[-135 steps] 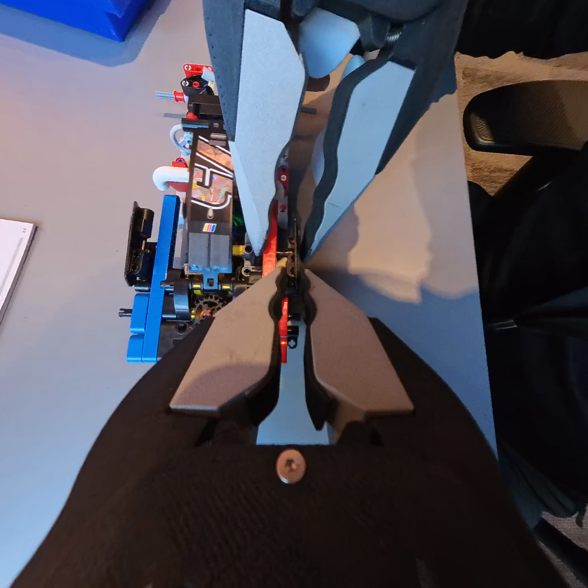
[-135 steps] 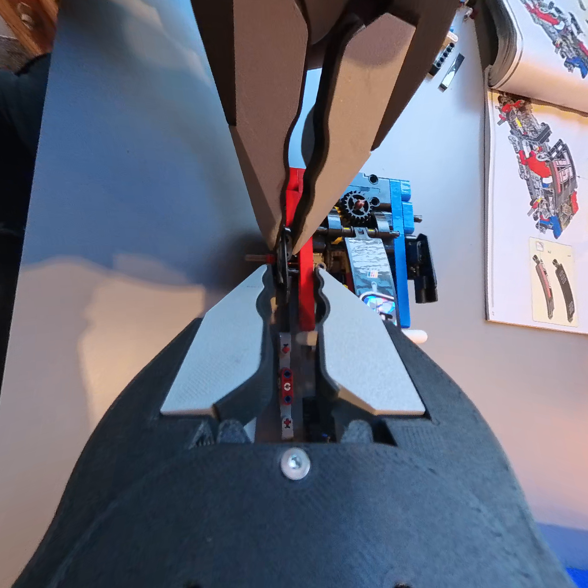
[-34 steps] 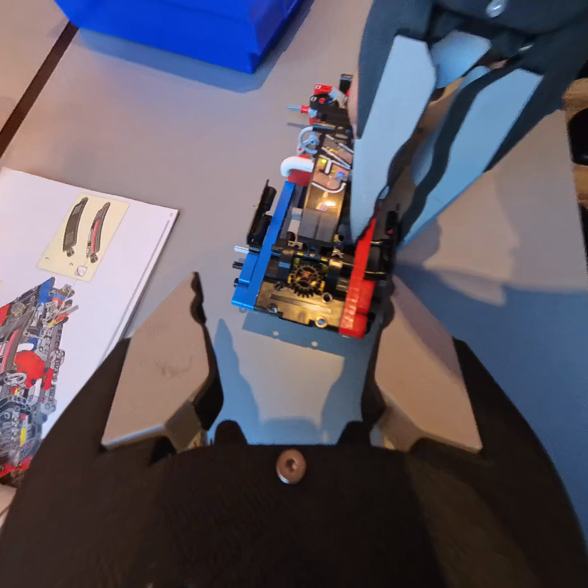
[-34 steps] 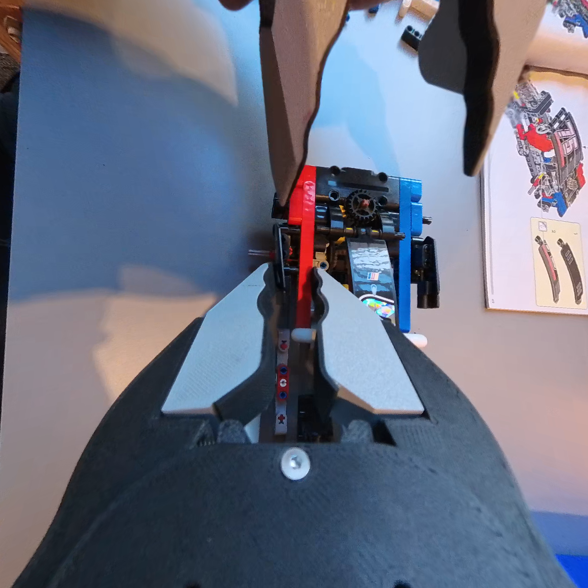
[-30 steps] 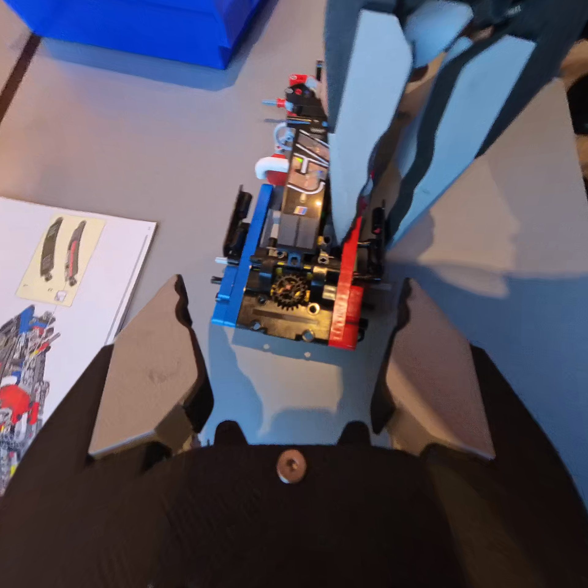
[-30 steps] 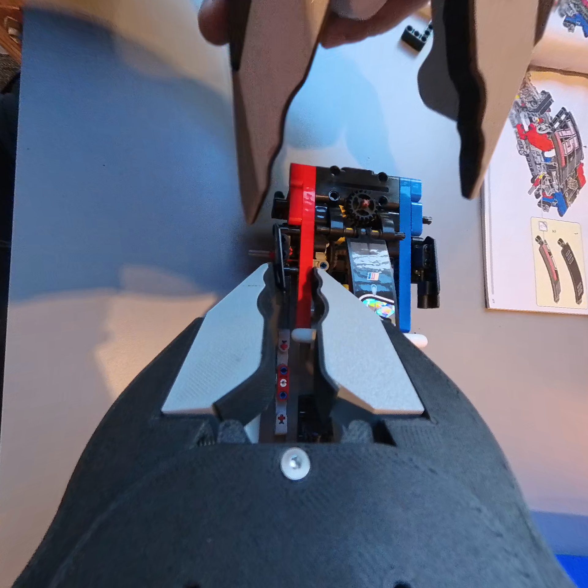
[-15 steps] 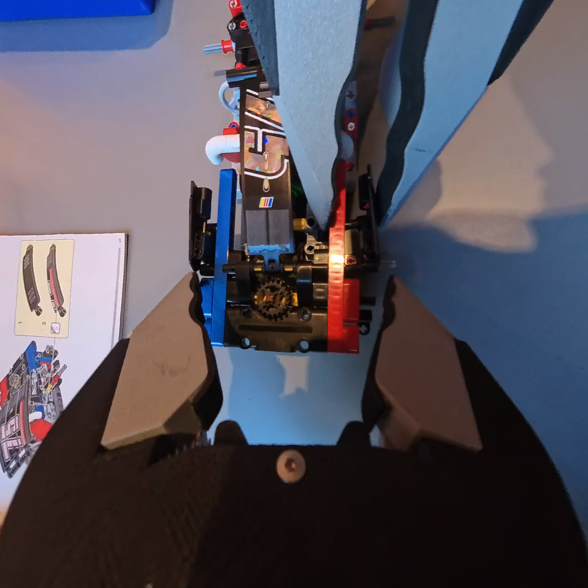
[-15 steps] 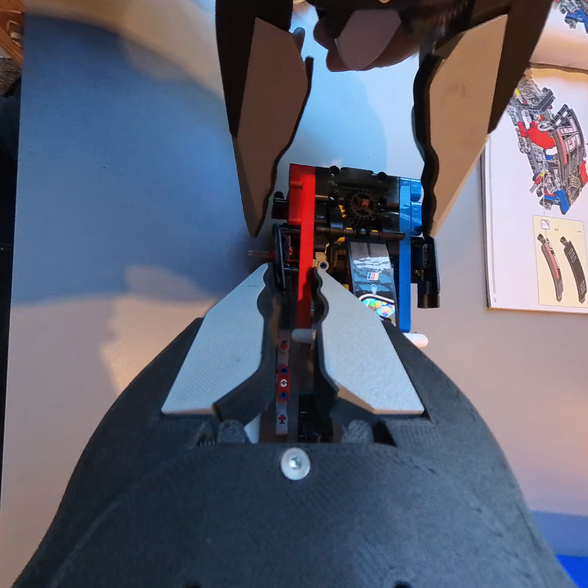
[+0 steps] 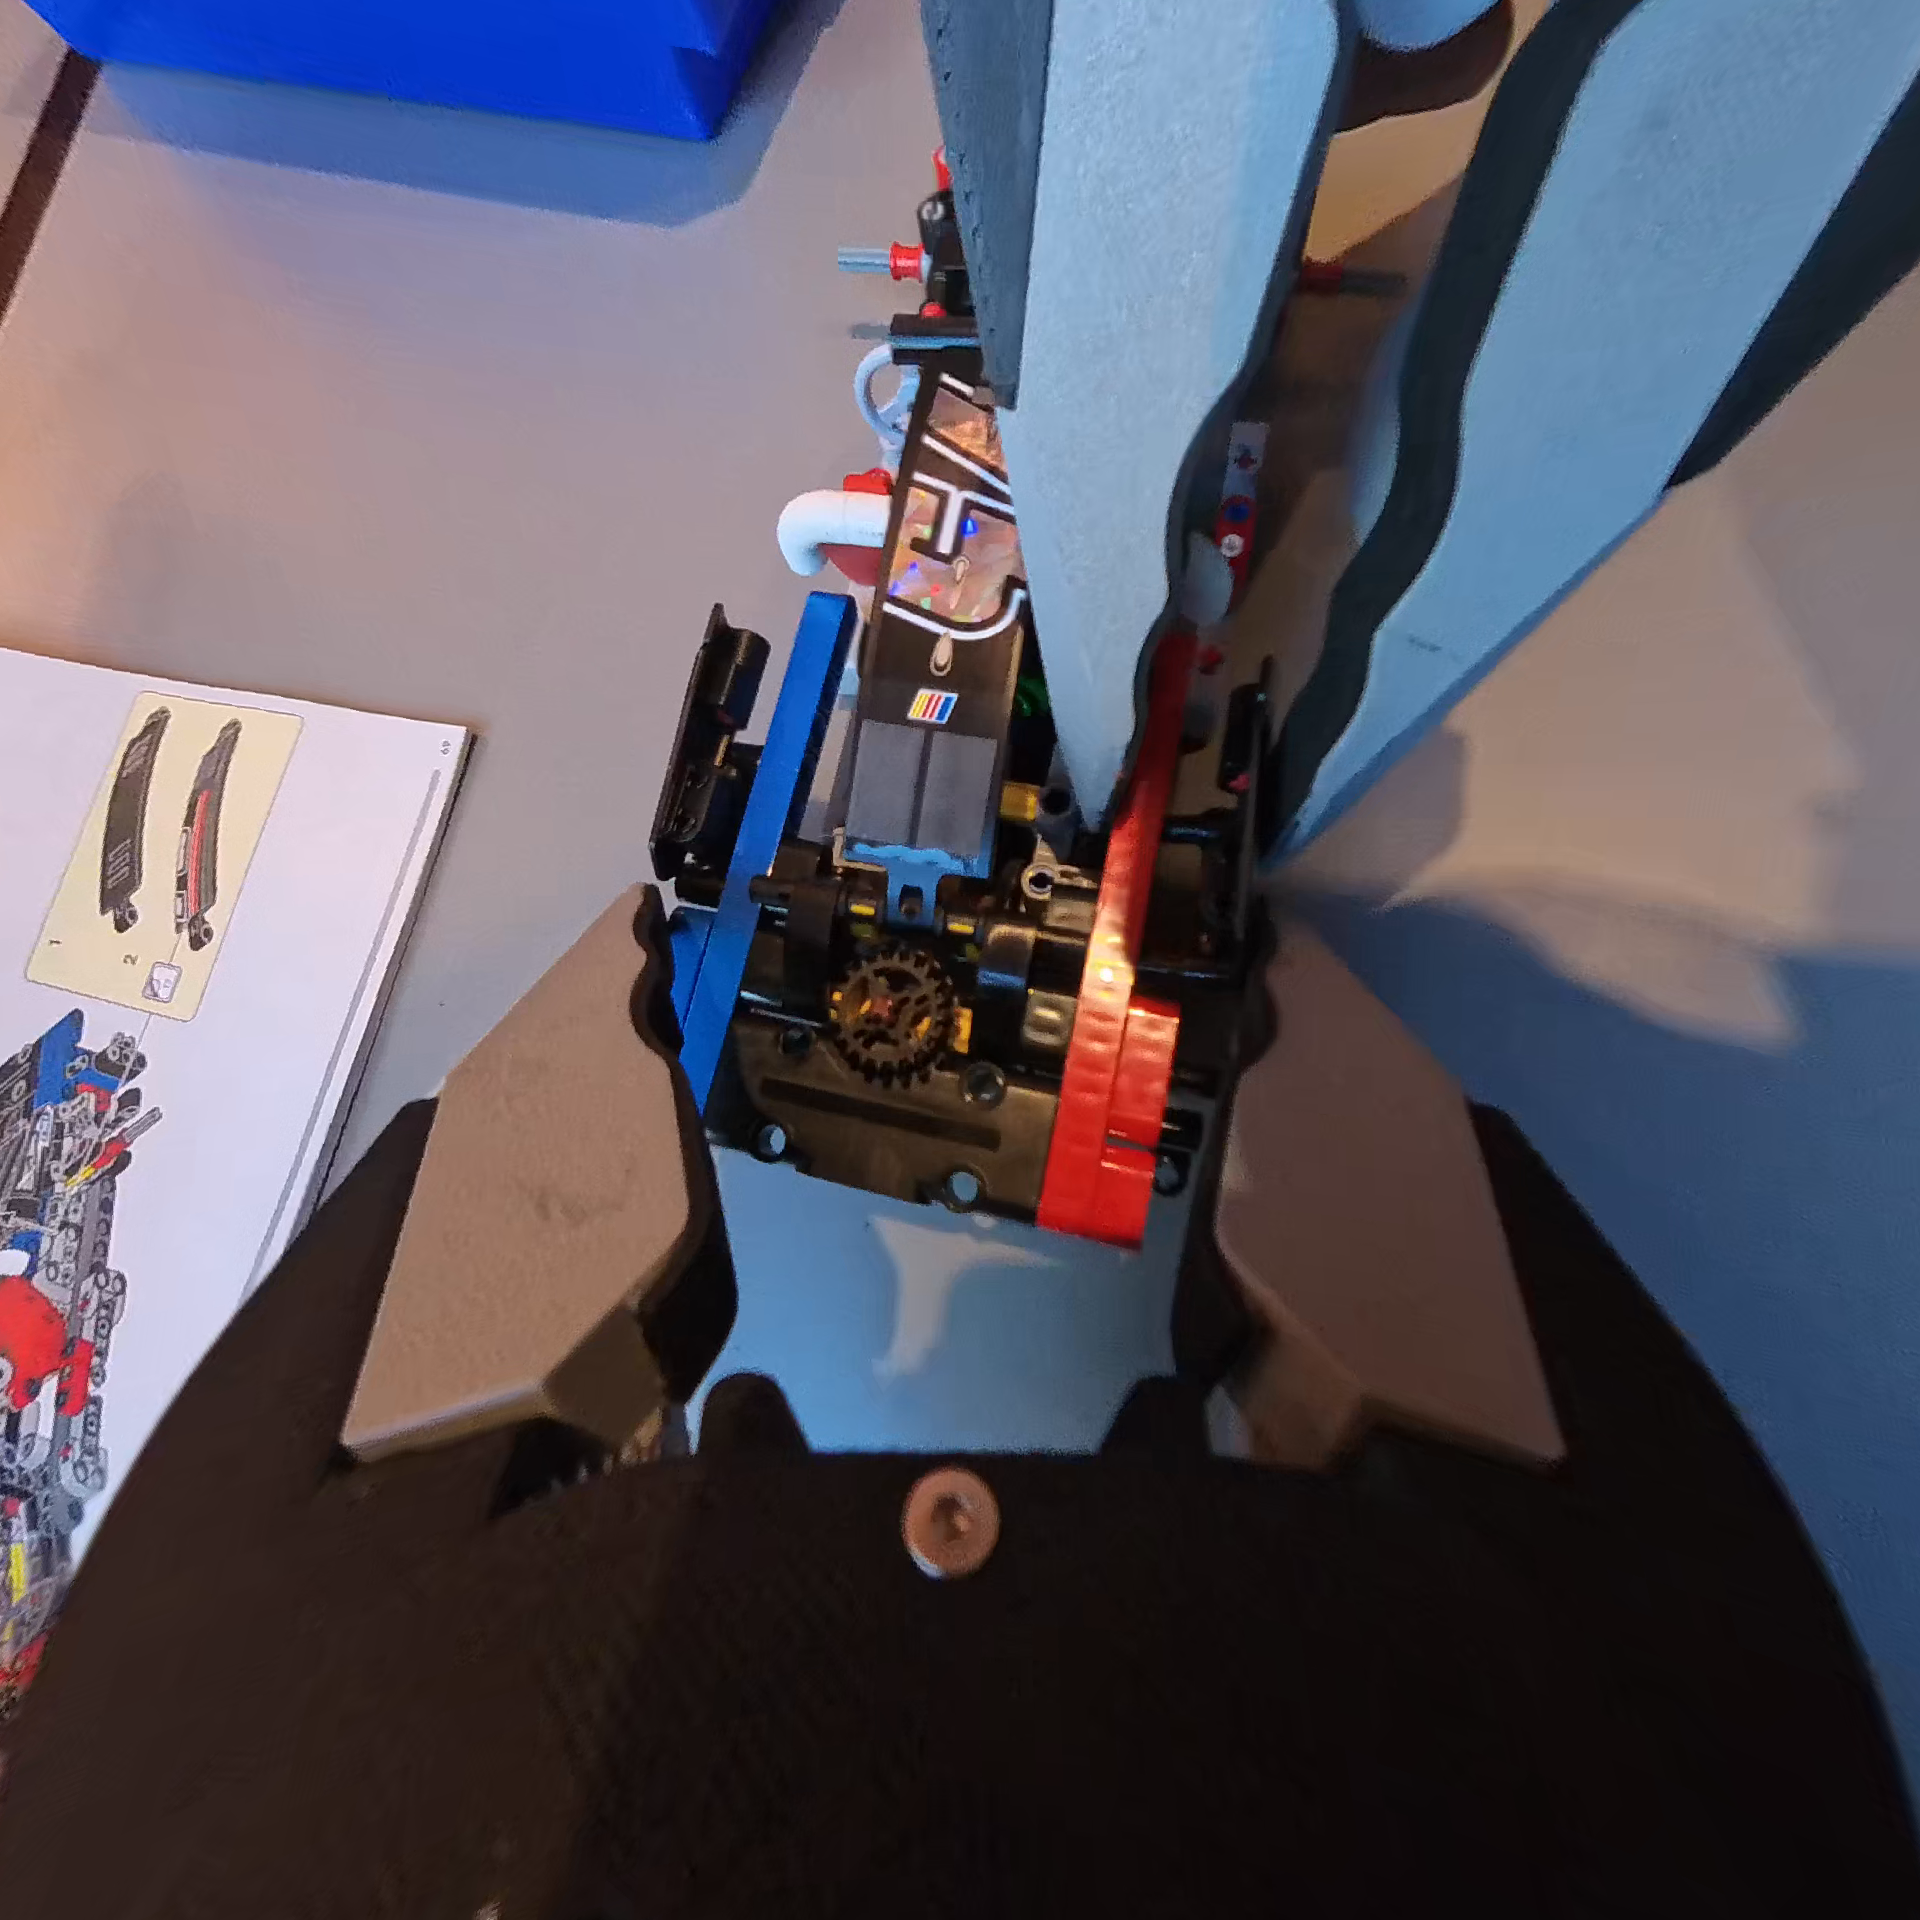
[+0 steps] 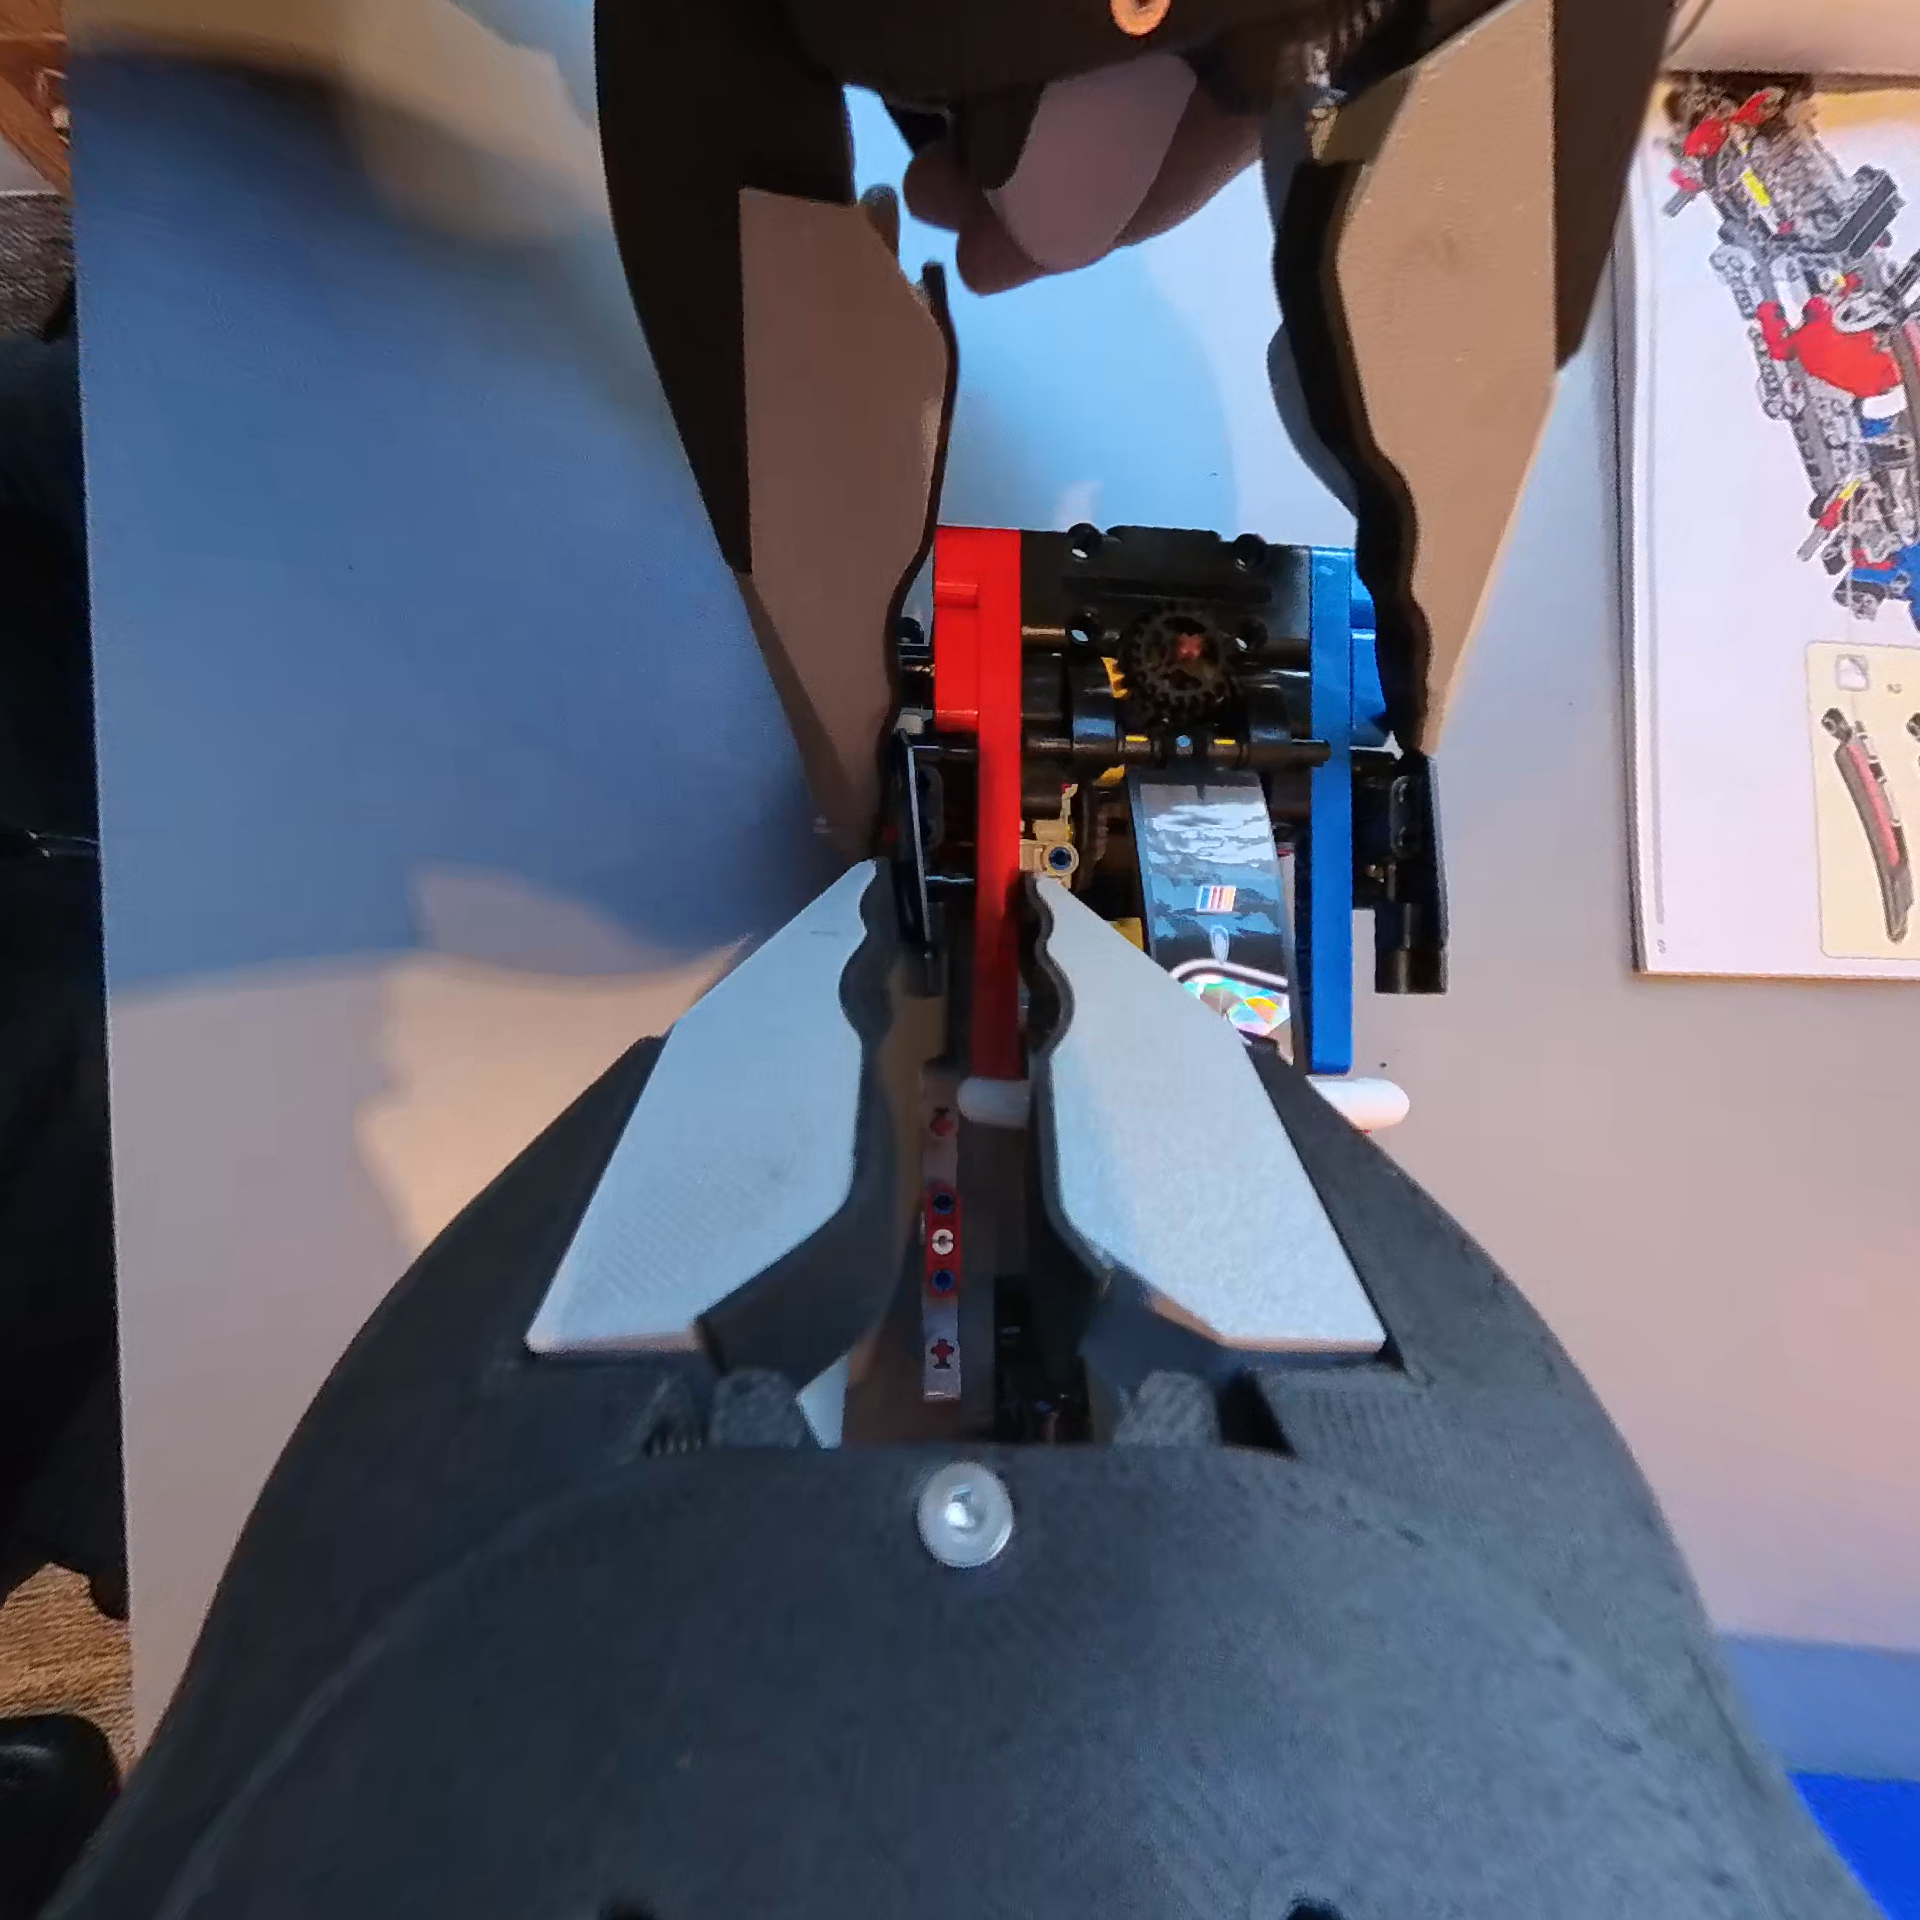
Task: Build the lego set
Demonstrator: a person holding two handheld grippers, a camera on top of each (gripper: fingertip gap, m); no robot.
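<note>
The lego car model lies on the grey table, with a blue beam on one side, a red beam on the other and a black gear at its near end. It also shows in the right wrist view. My left gripper straddles this end, one finger against the blue side and one against the red and black side. It comes in from the top in the right wrist view. My right gripper is shut on the red beam side of the model. It reaches in from the top in the left wrist view.
An open instruction booklet lies beside the model and also shows in the right wrist view. A blue bin stands at the far end of the table. The table edge runs along the far side from the booklet. A person's fingers hold the left gripper.
My left gripper let go of the red side, opened wide, pulled back, then came in around the model's end and closed onto its sides. My right gripper stayed shut on the red beam.
</note>
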